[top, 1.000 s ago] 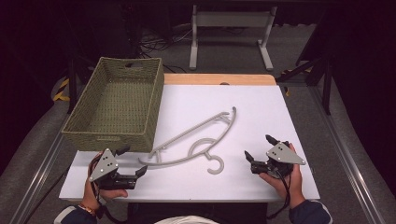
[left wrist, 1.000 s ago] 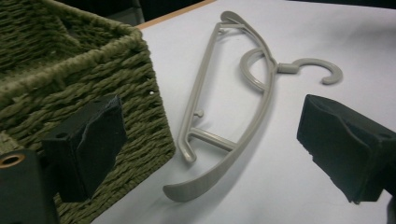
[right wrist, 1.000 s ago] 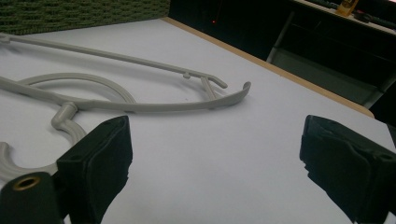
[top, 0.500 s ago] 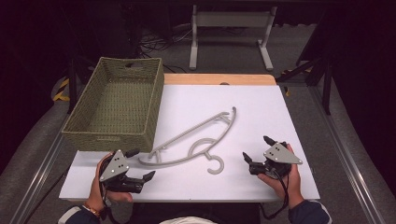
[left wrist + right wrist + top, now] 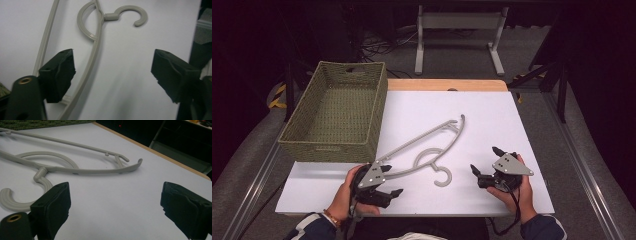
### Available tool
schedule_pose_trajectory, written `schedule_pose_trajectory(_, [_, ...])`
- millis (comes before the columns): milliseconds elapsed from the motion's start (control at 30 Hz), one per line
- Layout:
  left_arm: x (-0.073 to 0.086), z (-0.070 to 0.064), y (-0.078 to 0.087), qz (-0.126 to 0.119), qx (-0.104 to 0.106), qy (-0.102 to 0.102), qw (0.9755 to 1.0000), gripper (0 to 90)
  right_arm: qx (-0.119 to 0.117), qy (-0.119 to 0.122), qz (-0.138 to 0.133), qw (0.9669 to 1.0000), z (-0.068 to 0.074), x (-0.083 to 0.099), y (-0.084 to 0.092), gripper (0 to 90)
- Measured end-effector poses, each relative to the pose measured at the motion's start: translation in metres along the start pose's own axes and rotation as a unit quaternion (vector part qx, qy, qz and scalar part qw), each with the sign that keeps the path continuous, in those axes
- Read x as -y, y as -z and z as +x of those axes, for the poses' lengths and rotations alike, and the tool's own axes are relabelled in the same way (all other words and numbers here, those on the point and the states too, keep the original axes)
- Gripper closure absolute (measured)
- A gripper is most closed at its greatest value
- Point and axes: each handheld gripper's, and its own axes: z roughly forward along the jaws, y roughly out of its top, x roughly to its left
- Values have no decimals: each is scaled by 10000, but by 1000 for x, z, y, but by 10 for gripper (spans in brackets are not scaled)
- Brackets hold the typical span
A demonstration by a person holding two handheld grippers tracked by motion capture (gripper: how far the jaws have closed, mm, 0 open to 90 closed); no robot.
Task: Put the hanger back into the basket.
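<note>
I had both grippers low at the near edge of the counter (image 5: 522, 125): left gripper (image 5: 388, 181) fingers apart astride the grey hanger's (image 5: 427, 145) near arm, right gripper (image 5: 484, 162) fingers apart beside its hook. Farther left sat the woven basket (image 5: 297, 135).

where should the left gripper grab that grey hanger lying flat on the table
Probably on the curved lower arm of the hanger, near its left end. That thin bar already lies between the open left gripper jaws, beside one pad. Come down from above with the jaws across the bar: the hanger lies flat, so only a top pinch on a slim section fits.
</note>
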Motion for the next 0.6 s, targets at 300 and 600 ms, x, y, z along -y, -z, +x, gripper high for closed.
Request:
schedule_pose_trajectory(300, [-41, 9, -36, 1012, 31, -159, 9947, 395, -53, 3, 127, 9999, -3, 3, -2, 103])
schedule_pose_trajectory(600, [-50, 26, -70, 1887, 448, -124, 9809, 440, -102, 35, 259, 9996, -4, 6, -5, 107])
